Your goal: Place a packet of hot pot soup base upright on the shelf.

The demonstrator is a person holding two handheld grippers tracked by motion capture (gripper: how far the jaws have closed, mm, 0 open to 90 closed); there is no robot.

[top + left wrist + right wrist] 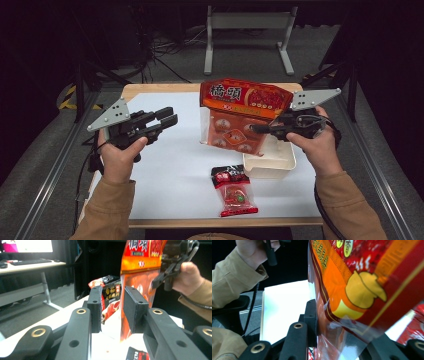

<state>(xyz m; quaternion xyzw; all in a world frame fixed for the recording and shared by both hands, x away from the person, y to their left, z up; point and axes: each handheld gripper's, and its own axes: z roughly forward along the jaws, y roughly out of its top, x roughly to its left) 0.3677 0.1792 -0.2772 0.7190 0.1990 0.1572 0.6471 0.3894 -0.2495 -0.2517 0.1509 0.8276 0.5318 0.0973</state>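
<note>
Your right gripper [256,128] pinches the big orange snack bag [240,117], holding it upright in the air above the white tray [270,162]. Your left gripper [169,117] hangs apart to the left, jaws spread, nothing between them. A small red packet [234,190] lies flat on the table [165,170] near its front edge.

The large snack bag [243,112] at upper centre of the high view is glossy printed plastic film with a clear lower section. The small packet [234,191] at lower centre is shiny crinkled plastic. The white tub [272,162] looks smooth, matt plastic. The table [165,155] has a matt white paper-like top with a wood edge. Gripper jaws are matt black plastic with brass-coloured rivets.
</note>
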